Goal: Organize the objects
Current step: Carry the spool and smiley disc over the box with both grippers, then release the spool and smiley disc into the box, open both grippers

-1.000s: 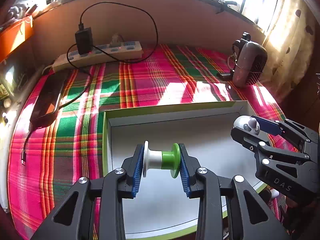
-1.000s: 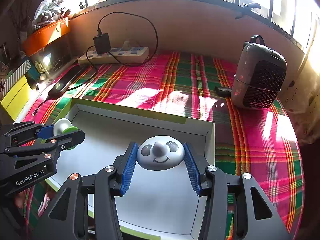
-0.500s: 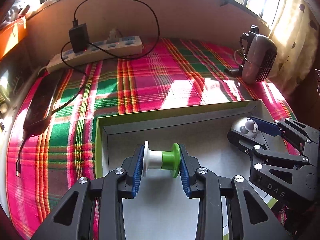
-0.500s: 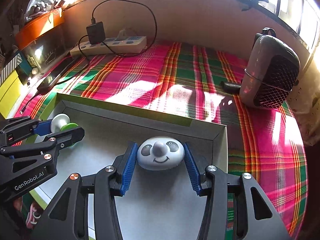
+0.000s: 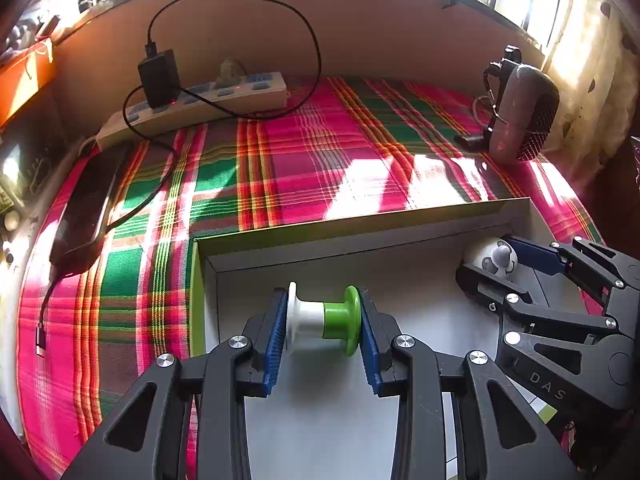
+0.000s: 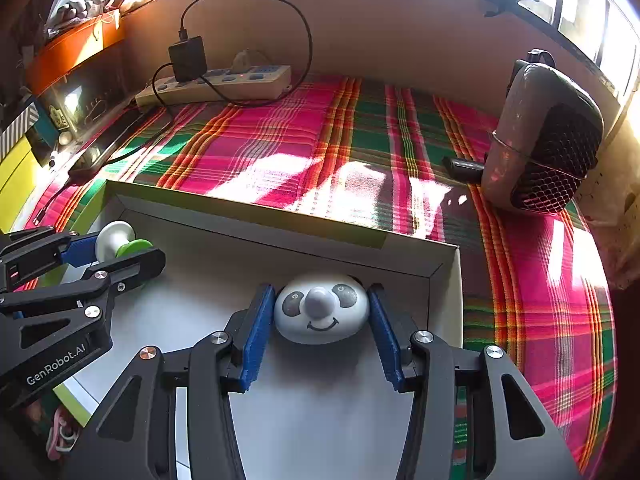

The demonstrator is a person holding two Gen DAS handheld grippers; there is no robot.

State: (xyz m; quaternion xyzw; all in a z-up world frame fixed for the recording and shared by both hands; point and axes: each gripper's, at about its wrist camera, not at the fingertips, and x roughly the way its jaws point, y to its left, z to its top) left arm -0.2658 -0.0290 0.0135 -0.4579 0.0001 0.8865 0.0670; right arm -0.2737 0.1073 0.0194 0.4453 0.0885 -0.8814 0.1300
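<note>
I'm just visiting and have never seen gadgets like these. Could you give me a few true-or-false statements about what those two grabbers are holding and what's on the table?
1. The left hand-held gripper holds a white-and-green spool. True.
2. The right hand-held gripper is empty. False: it clamps a smiling round toy.
3. Both held items are over the shallow box. True.
4. The tablecloth is plain blue. False: it is pink, green and orange plaid.
5. A black charger is plugged into the power strip. True.
</note>
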